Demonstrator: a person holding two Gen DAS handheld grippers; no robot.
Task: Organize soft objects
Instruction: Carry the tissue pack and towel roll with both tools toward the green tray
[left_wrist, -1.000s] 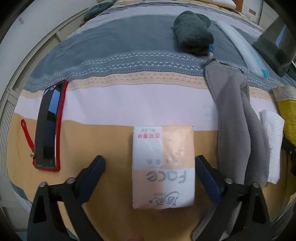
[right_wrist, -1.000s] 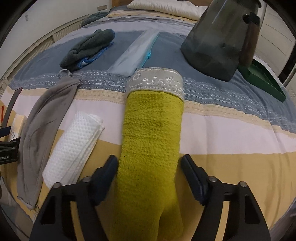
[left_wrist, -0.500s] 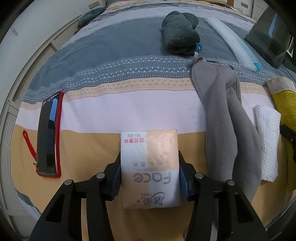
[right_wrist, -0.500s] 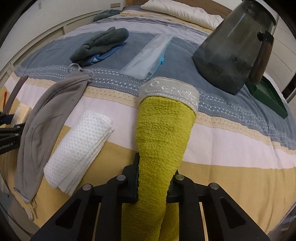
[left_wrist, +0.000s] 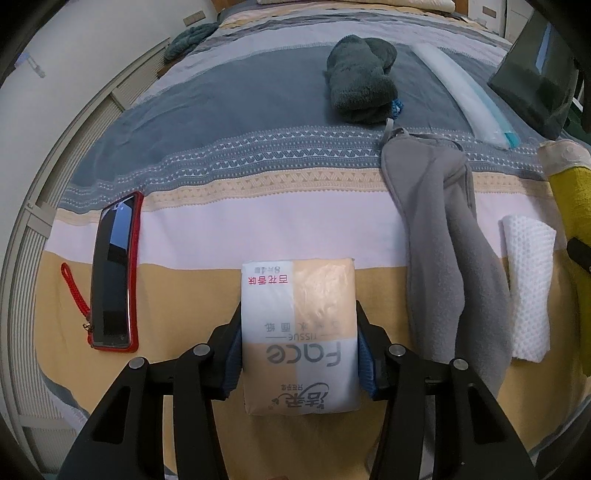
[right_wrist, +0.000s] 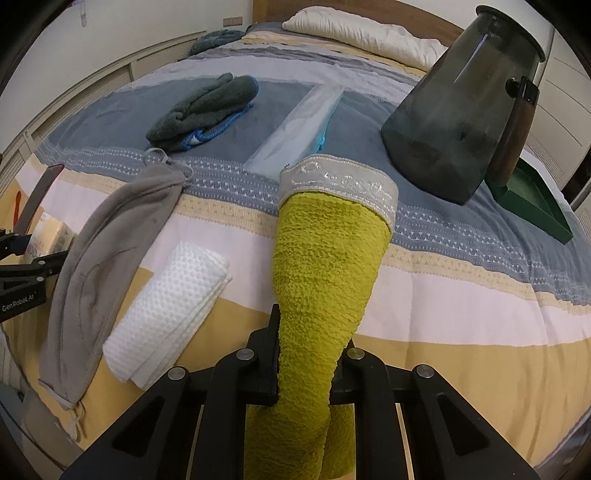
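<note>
The left claw (left_wrist: 299, 354) is squeezed shut on one tissue pack (left_wrist: 298, 334), which looks light and squashy, so its two long sides are good to hold. The right claw (right_wrist: 308, 363) pinches one yellow towel (right_wrist: 325, 280), soft and floppy, near its low end. To its left on the bed (right_wrist: 461, 295) lie one white cloth (right_wrist: 166, 317) and one gray cloth (right_wrist: 110, 251).

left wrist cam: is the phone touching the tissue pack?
No, the phone lies well left of the tissue pack, with bare bedspread between them.
</note>
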